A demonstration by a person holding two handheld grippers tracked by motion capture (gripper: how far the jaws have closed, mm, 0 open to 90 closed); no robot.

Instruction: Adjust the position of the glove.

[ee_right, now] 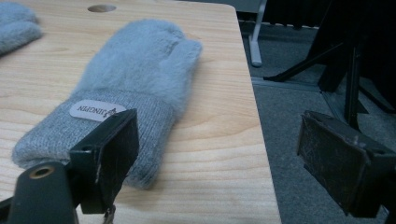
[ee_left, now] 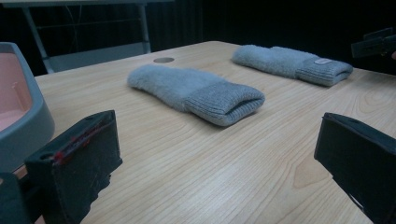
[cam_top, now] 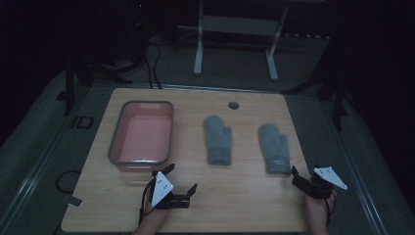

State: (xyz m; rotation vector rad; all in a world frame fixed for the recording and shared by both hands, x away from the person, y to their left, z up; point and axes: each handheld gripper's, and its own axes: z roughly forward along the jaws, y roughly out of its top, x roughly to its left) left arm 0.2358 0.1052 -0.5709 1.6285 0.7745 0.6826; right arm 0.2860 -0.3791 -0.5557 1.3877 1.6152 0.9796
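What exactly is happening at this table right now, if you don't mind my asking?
A person holds a gripper in each hand at a wooden table. Two grey mittens lie flat on it, beside a grey tub with a pink inside. The left gripper hovers open, short of the left mitten. The right gripper is open by the cuff of the right mitten, with nothing between its jaws. Neither mitten is gripped yet.

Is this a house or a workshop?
Probably a lab or workshop, not a house: a bare wooden table with a cable hole, metal stand legs on grey carpet, loose cables, and a tool in each hand.
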